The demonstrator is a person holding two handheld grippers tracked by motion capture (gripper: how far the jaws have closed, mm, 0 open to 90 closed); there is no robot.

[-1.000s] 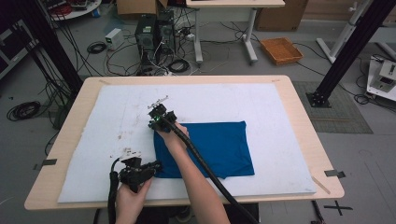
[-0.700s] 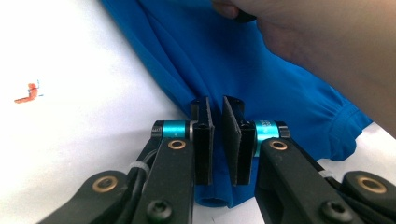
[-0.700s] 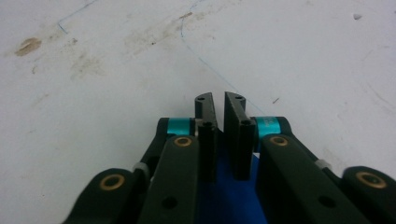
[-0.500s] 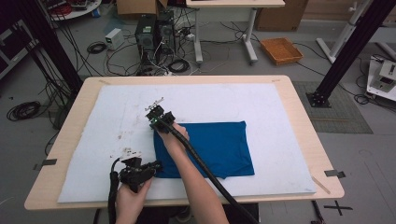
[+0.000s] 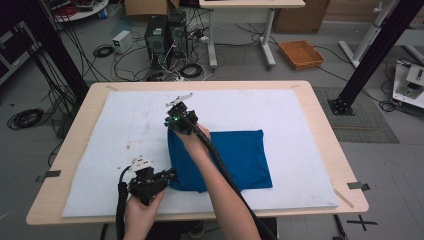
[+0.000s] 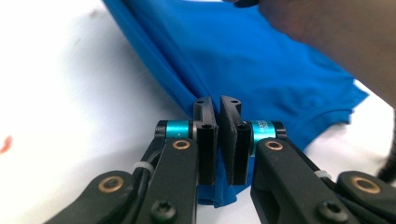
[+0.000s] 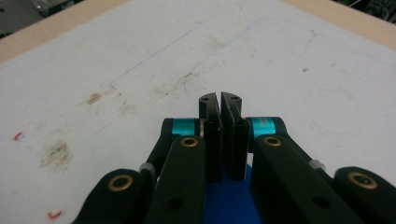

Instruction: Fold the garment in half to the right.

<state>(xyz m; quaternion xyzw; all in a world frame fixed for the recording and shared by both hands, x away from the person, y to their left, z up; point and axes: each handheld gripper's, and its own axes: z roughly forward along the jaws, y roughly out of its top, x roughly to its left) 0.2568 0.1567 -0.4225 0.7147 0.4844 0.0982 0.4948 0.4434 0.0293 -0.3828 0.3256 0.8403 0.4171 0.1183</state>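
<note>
A blue cloth lies folded on the white mat, right of centre. My left gripper is at the cloth's near left corner and is shut on its edge. In the left gripper view the jaws pinch the blue cloth, which stretches away from them. My right gripper is at the cloth's far left corner, also shut. A strip of the blue cloth shows between and under its jaws. The right forearm crosses over the cloth.
The mat covers a wooden table and carries faint stains and pen lines on its left half. Behind the table on the floor are computer towers, cables and an orange tray. Black frame posts stand at both sides.
My right gripper has shifted slightly away from the person, taking the cloth's far left corner with it. The left gripper has stayed at the near corner.
</note>
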